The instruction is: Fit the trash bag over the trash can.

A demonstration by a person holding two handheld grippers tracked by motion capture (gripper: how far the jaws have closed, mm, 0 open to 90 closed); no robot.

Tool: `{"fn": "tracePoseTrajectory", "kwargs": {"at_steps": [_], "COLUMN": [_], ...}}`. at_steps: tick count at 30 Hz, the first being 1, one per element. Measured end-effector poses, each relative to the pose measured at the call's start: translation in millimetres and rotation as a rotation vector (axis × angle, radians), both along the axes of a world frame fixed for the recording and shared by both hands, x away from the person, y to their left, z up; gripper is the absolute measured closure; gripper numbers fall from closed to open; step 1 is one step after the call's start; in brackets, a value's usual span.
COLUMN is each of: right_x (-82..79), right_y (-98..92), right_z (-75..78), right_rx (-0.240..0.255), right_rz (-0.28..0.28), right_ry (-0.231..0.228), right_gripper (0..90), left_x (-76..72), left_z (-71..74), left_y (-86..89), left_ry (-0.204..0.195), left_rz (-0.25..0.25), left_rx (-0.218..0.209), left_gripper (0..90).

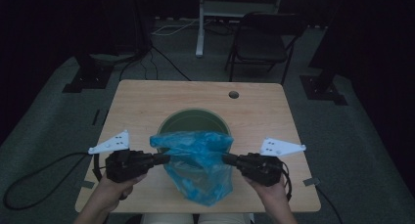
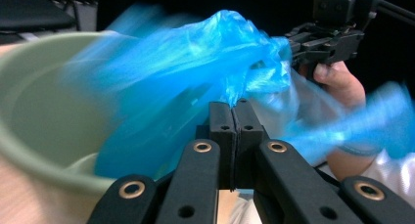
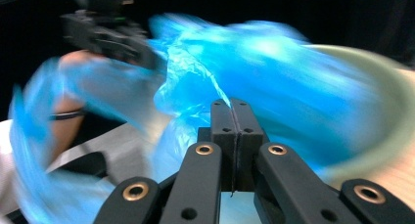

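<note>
A blue plastic bag hangs stretched between the left gripper and right gripper, over the near rim of a green bin on the wooden table.

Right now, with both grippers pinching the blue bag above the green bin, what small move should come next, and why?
Probably spread the bag's mouth wider and lower it over the bin's rim. The left gripper and right gripper are each shut on the blue bag, which hangs bunched over the near side of the green bin, not yet lining it.
</note>
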State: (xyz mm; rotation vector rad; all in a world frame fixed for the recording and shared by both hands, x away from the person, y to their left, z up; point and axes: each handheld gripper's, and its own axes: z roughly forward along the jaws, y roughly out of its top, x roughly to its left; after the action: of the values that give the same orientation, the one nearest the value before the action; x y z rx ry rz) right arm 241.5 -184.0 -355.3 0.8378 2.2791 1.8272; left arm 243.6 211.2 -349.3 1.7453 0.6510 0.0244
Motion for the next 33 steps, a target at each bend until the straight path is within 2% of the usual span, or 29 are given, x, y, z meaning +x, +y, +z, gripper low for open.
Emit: {"fn": "tracePoseTrajectory", "kwargs": {"at_steps": [2,5,6,9,10,12,15,17,18,20,21,24,29,30,31,33], "right_x": [4.1,9.5,10.4,14.4,16.8,20.4,24.5,25.6,25.8,25.9,25.9,23.5,19.3,19.3,19.0,18.3], "right_y": [-16.9,-43.5,-48.9,-68.8,-72.8,-73.8,-68.6,-67.4,-67.6,-69.0,-69.8,-71.2,-67.8,-67.8,-67.0,-69.0], "right_z": [0.2,0.0,-0.3,-3.9,-6.1,-10.4,-17.6,-21.3,-23.7,-28.7,-31.4,-42.0,-65.0,-65.0,-68.4,-67.0], "right_rx": [0.008,0.017,0.019,0.032,0.050,0.049,0.023,0.023,0.021,0.024,0.023,0.021,0.008,0.008,0.005,0.007], "right_rz": [-0.060,-0.165,-0.188,-0.245,-0.231,-0.227,-0.233,-0.232,-0.231,-0.231,-0.229,-0.228,-0.199,-0.199,-0.199,-0.201], "right_ry": [0.003,0.002,0.002,0.015,0.038,0.059,0.077,0.089,0.097,0.116,0.127,0.160,0.233,0.233,0.245,0.249], "right_gripper": [90.0,90.0,90.0,90.0,90.0,90.0,90.0,90.0,90.0,89.9,89.9,89.8,88.9,88.9,86.3,76.0], "left_x": [0.5,1.3,1.0,3.1,4.2,6.0,9.1,10.1,10.3,10.5,9.2,5.7,4.2,4.2,4.5,4.2], "left_z": [1.5,2.1,2.0,-1.1,-2.9,-6.7,-12.6,-17.6,-19.6,-22.8,-24.0,-29.6,-47.4,-47.4,-50.4,-46.6], "left_y": [10.0,24.8,28.9,39.2,39.4,36.9,34.5,33.7,34.3,36.1,36.5,36.6,35.2,35.2,37.9,42.7], "left_ry": [-0.016,-0.016,-0.016,-0.005,0.002,0.004,0.029,0.055,0.063,0.085,0.087,0.109,0.157,0.157,0.166,0.161], "left_rz": [0.031,0.078,0.100,0.114,0.105,0.139,0.116,0.089,0.090,0.057,0.065,0.042,0.031,0.031,0.018,0.025], "left_rx": [0.003,-0.010,-0.011,-0.012,-0.007,0.009,0.006,-0.008,-0.008,-0.027,-0.022,-0.023,-0.004,-0.004,-0.031,-0.045], "left_gripper": [90.0,90.0,90.0,90.0,90.0,90.0,90.0,89.9,89.8,84.2,84.2,85.4,88.3,88.1,88.1,72.0]}}
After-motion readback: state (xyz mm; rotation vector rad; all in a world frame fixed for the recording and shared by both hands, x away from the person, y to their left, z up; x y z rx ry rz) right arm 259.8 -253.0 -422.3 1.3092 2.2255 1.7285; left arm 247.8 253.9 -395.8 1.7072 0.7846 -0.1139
